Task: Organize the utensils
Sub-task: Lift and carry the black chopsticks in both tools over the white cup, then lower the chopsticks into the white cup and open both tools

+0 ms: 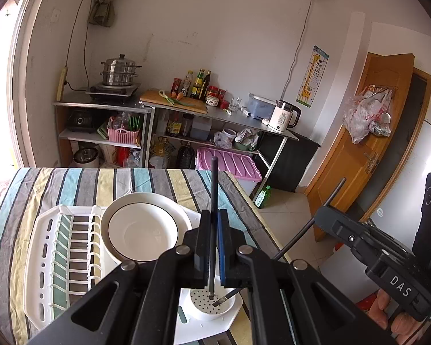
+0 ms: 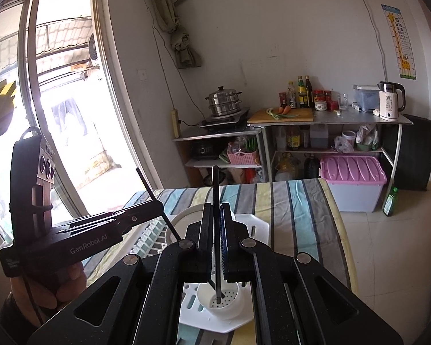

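Your left gripper (image 1: pixel 214 224) pinches a dark chopstick (image 1: pixel 213 201) between its fingers, nearly upright, its lower tip inside the white perforated cup (image 1: pixel 211 304) at the corner of the white drying rack (image 1: pixel 43 258). Your right gripper (image 2: pixel 215 218) pinches a second chopstick (image 2: pixel 216 230) the same way, and its tip is also in that cup. A white bowl (image 1: pixel 142 230) sits in the rack, on the striped tablecloth (image 1: pixel 158 181).
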A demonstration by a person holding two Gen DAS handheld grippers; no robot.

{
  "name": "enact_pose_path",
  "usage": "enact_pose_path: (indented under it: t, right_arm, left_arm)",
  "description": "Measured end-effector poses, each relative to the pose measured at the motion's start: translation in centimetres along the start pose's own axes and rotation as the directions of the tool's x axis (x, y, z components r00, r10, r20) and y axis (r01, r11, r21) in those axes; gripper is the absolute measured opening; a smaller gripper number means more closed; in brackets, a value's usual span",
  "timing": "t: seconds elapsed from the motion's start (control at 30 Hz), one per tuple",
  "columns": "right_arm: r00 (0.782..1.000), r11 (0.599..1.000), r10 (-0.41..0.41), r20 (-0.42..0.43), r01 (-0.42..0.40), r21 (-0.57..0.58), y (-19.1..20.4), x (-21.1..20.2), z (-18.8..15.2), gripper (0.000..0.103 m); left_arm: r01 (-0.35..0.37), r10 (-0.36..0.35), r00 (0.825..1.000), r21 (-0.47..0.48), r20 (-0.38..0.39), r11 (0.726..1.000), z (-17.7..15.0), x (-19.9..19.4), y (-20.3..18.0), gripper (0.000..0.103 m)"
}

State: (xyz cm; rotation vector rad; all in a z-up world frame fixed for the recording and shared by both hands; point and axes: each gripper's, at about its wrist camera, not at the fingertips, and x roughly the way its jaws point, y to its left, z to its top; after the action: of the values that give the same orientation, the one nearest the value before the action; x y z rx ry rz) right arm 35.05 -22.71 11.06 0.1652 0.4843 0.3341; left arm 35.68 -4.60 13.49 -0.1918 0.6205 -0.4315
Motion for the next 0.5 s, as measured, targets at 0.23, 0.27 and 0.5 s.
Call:
enact_pose_path:
  t: [0.23,0.27,0.5]
  right_arm:
    - [0.998,1.0,0.003,-0.055,-0.002,0.02,-1.0,2.5,-1.5,0.004]
    - [0.998,1.0,0.002,-0.055,-0.001,0.02,-1.1,2.7,-1.7,0.004]
    - [0.998,0.999,-0.048,-0.051,0.048,-0.001,-2.0,2.6,-1.5,0.005]
  left_arm:
    - [-0.001,-0.002,0.999,-0.044,-0.047,0.999,-1.5,2.4,1.5,0.005]
    - [-0.007,0.005,0.999,-0.043,-0.042,0.999,-1.7,2.4,1.6,0.005]
    - [-0.037,0.035,0.999,-0.054,-0.037,0.998,-2.3,2.1,3.1,0.005]
